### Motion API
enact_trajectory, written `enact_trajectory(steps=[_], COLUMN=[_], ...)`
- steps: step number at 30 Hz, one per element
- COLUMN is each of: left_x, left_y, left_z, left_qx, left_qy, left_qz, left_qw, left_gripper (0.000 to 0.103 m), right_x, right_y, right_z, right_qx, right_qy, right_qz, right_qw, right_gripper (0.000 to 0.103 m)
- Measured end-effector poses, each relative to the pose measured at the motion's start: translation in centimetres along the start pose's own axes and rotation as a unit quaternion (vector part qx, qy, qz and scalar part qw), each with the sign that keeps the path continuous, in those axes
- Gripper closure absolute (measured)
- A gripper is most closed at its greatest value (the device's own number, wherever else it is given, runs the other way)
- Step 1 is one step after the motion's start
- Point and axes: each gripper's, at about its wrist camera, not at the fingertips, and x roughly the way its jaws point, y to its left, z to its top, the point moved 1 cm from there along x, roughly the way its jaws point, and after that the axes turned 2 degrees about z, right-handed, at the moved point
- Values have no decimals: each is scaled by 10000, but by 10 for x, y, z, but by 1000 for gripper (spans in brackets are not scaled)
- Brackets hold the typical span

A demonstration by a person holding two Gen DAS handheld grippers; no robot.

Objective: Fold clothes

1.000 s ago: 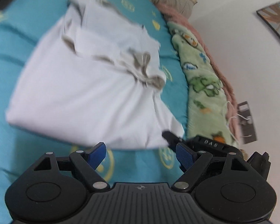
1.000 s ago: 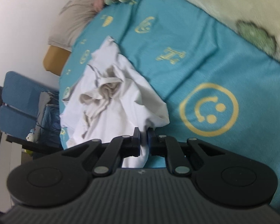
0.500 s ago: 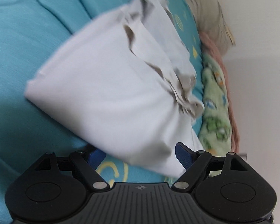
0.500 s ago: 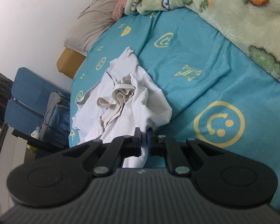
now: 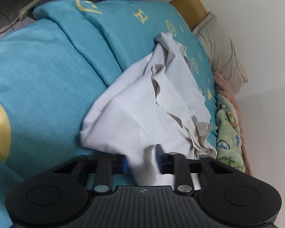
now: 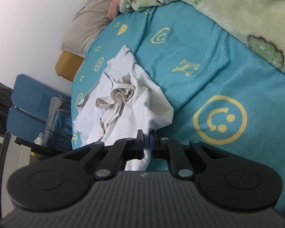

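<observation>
The white shirt [image 5: 134,117] looks like thin matt cotton, the teal bedspread [image 5: 43,79] is a soft brushed cloth, the green blanket [image 6: 237,9] upper right is fuzzy fleece.

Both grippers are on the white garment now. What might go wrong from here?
The left gripper has only just closed on a bunched edge of the white garment, so it may hold several layers or slip. The right gripper pinches a thin corner. The crumpled middle could stay creased when spread on the blue bedspread.
</observation>
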Motion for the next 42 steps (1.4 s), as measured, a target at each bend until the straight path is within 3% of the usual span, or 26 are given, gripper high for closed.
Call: enact_trajectory(steps=[7,12,13,14,16,19,21,22,26,31,34,42], left_x=[-19,-23,-24,-24,-24,-25,-27,-27,-28,-41,-57,-119], left_y=[-8,-4,-2,-2,-2,-3,-2,-3,-6,-23,-40,-67], left_z=[1,1,1,2,2,2,3,3,5,5,5,-3], left_qx=[280,162,138,116,90,70,36,22,-4,291,668,907], left_qy=[-433,-411,-404,-399,-391,-397,-406,-415,-457,-703,-887,-1078], left_qz=[-179,-208,-210,-216,-224,-243,-267,-281,-345,-530,-435,-578], left_qw=[9985,9988,9989,9989,9989,9989,9988,9987,9984,9957,9929,9883], left_gripper=[97,97,97,97,97,97,97,97,97,98,98,99], right_x=[5,22,25,28,35,42,42,41,33,26,13,-53], right_y=[-6,-19,-20,-21,-22,-21,-21,-23,-33,-14,-1,26], right_z=[-2,-9,-11,-13,-19,-27,-29,-28,-13,-7,-1,12], right_qx=[195,793,892,1019,1264,1393,1395,1410,1493,932,655,304], right_qy=[177,838,956,1072,1341,1522,1395,1290,635,317,141,-35], right_qz=[-14,124,186,313,604,719,613,544,193,310,538,977], right_qw=[9997,9932,9912,9885,9810,9758,9784,9801,9866,9947,9963,9947], right_gripper=[92,88,77,55,25,24,24,31,89,94,95,96])
